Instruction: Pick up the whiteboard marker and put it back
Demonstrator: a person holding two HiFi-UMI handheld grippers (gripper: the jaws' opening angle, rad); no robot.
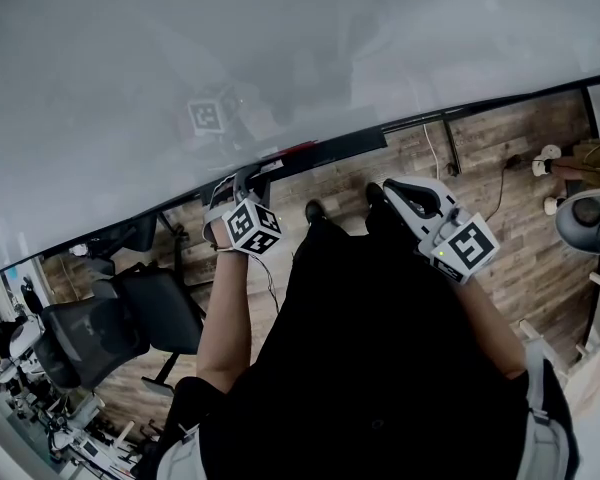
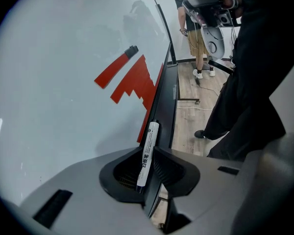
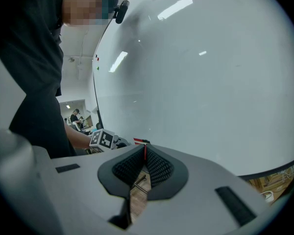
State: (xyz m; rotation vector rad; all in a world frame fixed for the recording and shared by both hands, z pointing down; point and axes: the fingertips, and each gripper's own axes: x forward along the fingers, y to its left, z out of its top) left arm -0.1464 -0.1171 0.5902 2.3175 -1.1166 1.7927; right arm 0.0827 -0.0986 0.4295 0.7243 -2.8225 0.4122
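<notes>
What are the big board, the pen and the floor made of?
Board: glossy white coated panel, apparently; it mirrors ceiling lights. Marker: smooth white plastic by its look, with a printed label. Floor: wood-grain planks, perhaps laminate; plank seams show.

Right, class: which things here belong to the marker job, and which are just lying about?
Job: whiteboard marker, left claw closed on it, whiteboard, black ledge.
Lying about: office chair, floor cable, bystander, shut right claw.
</notes>
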